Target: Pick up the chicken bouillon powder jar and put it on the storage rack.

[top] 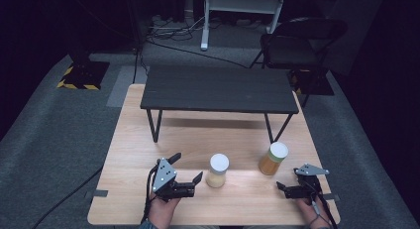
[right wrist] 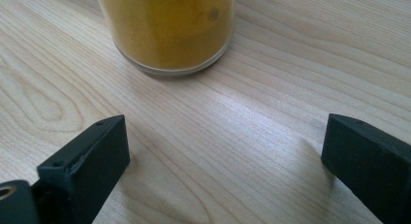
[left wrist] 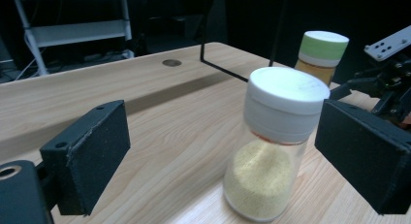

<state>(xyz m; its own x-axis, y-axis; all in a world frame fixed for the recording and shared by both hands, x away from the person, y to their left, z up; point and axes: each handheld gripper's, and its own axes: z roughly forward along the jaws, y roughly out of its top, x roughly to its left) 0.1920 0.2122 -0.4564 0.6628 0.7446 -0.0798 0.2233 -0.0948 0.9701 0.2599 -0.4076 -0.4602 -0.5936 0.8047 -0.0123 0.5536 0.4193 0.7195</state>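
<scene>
Left gripper (top: 189, 167) low-centre-left of the high view, jaws spread wide. White-capped jar (top: 218, 170) w/ pale grains stands just right of it, between the jaws but not pressed. Right gripper (top: 286, 179) bottom right, jaws spread too, nothing in them; green-banded jar (top: 273, 158) of yellow powder just up-left of it. Both jars upright on the wooden table (top: 198, 135).

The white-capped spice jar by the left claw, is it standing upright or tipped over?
Upright. The white-capped spice jar stands on its base on the table, cap on top, pale yellow powder settled at the bottom.
</scene>
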